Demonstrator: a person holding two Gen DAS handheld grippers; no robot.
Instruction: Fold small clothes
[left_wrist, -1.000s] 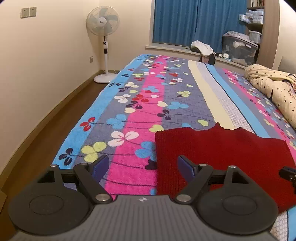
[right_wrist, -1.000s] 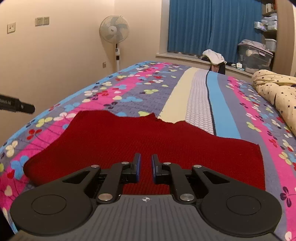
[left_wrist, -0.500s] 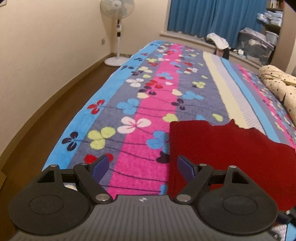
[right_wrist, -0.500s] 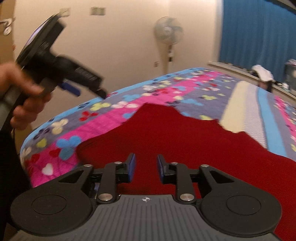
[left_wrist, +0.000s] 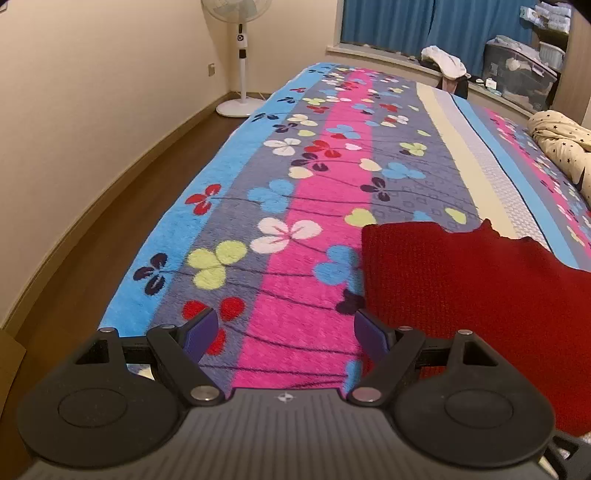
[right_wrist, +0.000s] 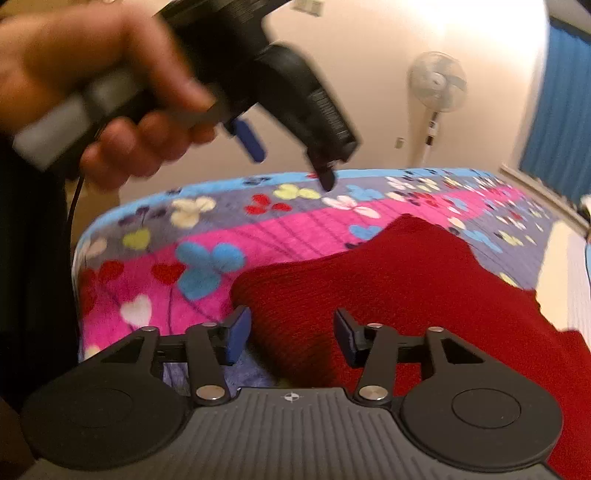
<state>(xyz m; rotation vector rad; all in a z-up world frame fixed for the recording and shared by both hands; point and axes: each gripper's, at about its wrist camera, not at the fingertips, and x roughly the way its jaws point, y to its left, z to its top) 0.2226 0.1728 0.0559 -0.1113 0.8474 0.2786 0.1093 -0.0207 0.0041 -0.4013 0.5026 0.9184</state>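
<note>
Left gripper (left_wrist: 284, 334) wide, empty; right gripper (right_wrist: 291, 334) opening over red garment (right_wrist: 424, 288); storage bin (left_wrist: 517, 75) contents unclear.

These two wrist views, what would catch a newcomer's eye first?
The dark red knitted garment lies flat at the near end of a loud flowered bedspread. In the right wrist view, a hand holds the left gripper above that bedspread.

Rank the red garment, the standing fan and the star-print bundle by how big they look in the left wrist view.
1. Red garment, largest by far, but nearest the camera.
2. Standing fan, top cut off by the frame.
3. Star-print bundle, partly cut off at the right edge.
Fan and bundle look close; I would not rank them firmly.
</note>
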